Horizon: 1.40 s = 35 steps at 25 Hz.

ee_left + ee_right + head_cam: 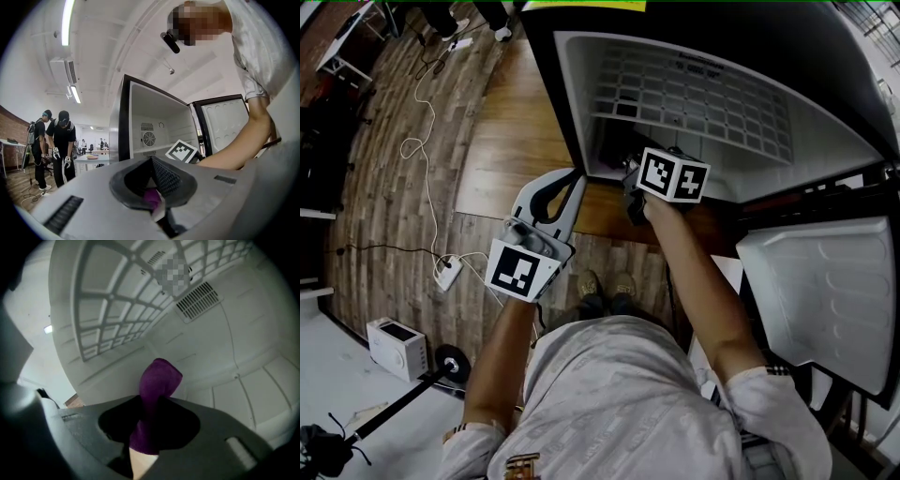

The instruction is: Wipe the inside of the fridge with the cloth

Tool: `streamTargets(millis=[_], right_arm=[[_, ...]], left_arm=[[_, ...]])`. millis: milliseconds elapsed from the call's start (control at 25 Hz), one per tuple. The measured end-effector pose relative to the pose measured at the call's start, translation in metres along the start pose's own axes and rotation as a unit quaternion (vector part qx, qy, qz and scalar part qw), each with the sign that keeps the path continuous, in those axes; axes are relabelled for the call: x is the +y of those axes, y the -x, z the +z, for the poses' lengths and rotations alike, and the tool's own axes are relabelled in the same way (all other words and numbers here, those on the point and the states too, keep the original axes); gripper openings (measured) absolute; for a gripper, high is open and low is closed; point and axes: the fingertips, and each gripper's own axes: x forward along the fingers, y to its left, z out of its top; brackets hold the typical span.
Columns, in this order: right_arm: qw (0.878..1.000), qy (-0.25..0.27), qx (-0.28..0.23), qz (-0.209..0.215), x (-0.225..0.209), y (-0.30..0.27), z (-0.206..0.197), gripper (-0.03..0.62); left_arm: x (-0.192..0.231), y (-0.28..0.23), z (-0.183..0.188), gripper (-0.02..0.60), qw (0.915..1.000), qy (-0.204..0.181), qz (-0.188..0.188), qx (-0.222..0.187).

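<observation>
— What is at the left?
— The left gripper (564,187), jaws pressed together, is above a wooden floor (516,112) just outside the fridge (574,89).
— And the cloth?
— The cloth (159,378) is deep purple and soft, bunched into a rounded fold. The right gripper (150,404) clamps it. The fold pokes past the jaw tips, near the white inner wall and below a grid shelf (694,89).
— Further right?
— The white-lined fridge door (825,281) stands open.

I held my right claw (149,414) inside the fridge (577,112), right arm (694,272) stretched forward, jaws clamped on the cloth (159,378). My left claw (570,187) hung just outside the fridge, jaws together.
</observation>
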Motion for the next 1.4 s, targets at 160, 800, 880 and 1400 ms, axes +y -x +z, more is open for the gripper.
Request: streamTargets(millis=[160,800,880,1400], right_arm=[[0.999,-0.013,-0.028,0.032,0.021,0.018,0.016,0.11],[0.989,-0.028,-0.095,0.114,0.062,0.019,0.052,0.11],[0.988,-0.034,-0.094,0.119,0.06,0.013,0.05,0.111],[0.998,-0.025,-0.015,0.051,0.014,-0.018,0.004,0.11]], left_arm=[[0.0,-0.002,0.005,-0.001,1.0,0.001,0.005,0.002],[-0.008,-0.002,0.017,0.0,0.9998,-0.009,0.008,-0.016],[-0.008,-0.002,0.019,0.0,0.9997,-0.009,0.008,-0.02],[-0.004,-0.011,0.016,0.0,0.9997,-0.004,0.012,-0.021]])
